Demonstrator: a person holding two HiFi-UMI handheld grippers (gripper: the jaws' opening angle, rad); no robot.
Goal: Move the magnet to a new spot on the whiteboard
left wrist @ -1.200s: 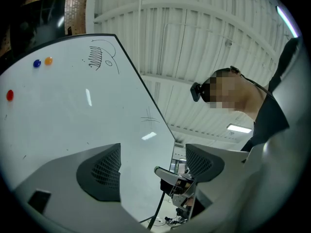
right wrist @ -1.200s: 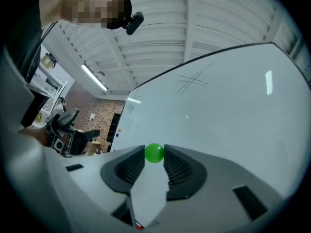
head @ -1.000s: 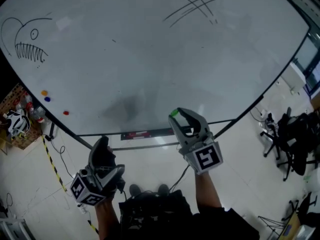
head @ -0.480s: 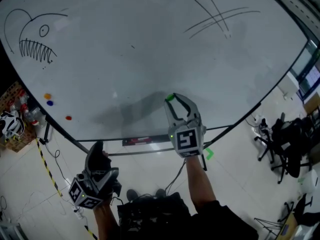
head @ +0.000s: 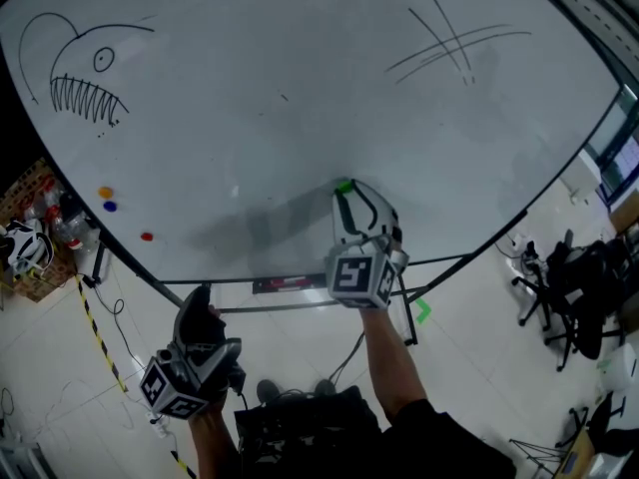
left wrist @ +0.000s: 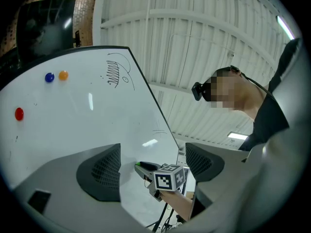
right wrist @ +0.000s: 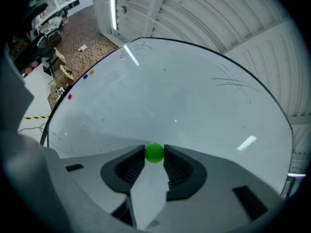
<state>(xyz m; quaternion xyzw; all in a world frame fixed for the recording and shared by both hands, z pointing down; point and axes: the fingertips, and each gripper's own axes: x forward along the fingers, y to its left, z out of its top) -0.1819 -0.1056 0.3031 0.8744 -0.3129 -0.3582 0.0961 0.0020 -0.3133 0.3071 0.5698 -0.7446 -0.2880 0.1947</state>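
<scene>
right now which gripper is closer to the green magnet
Right: the right gripper holds the green magnet at the whiteboard; the left gripper hangs below and left of it, open and empty.

You worked in a lab-like workroom. A large whiteboard (head: 300,88) stood on a metal stand, with black office chairs (head: 577,289) crowded at your right. Yellow-and-black tape (head: 97,317) ran across the pale, glossy floor (head: 479,367). Overhead, a ribbed white ceiling (left wrist: 194,42) carried a strip light (right wrist: 112,8).
</scene>
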